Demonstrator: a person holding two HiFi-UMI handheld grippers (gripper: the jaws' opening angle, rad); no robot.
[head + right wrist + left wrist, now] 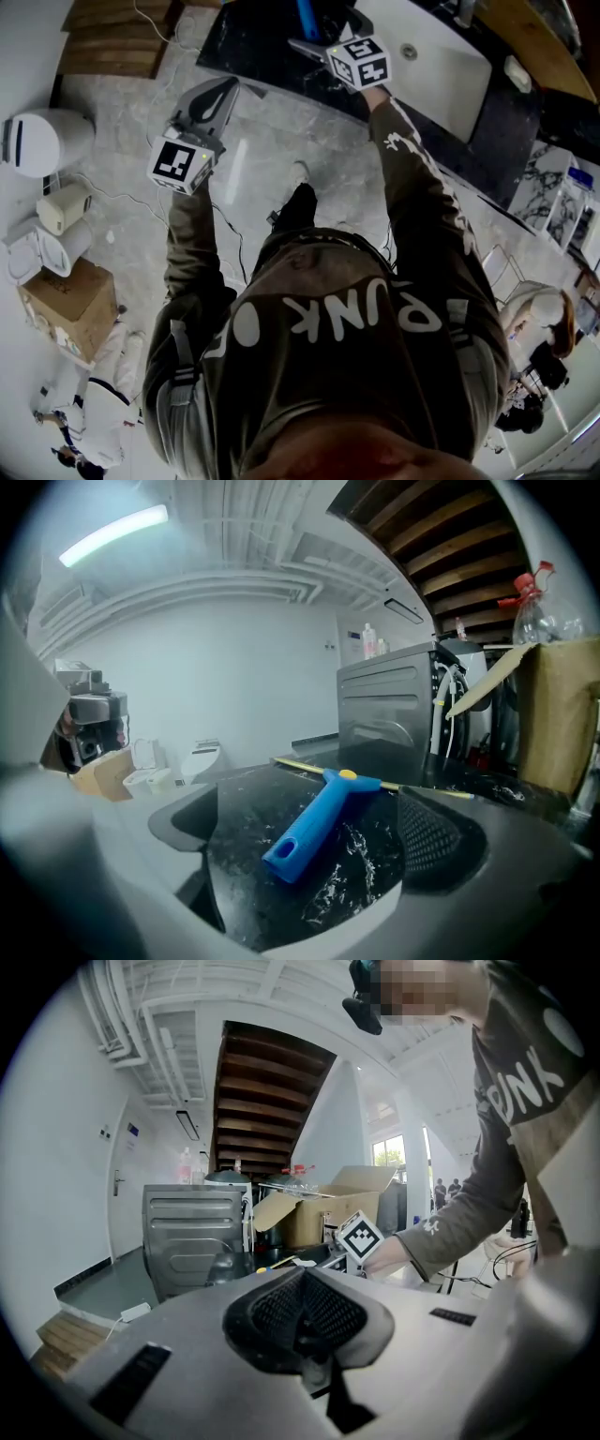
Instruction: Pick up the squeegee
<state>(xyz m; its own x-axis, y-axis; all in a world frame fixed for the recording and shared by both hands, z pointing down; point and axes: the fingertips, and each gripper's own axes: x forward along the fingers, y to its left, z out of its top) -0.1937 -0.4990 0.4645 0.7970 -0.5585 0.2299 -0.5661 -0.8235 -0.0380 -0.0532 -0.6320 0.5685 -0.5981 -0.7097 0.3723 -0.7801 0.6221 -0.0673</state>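
While right gripper (309,844) gapes, squeegee (323,813) lies between (ungripped).

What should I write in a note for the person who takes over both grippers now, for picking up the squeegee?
Left gripper: jaws together, nothing in them, held off to the side, away from the counter.
Right gripper: jaws apart, empty, low over the dark marble counter.
Squeegee: lies flat on the counter, its blue handle end pointing toward the right gripper, in line with the gap between the jaws.
Done: the right gripper is lined up on the handle.
Left: probably move forward, close on the blue handle, lift. Not gripped yet.
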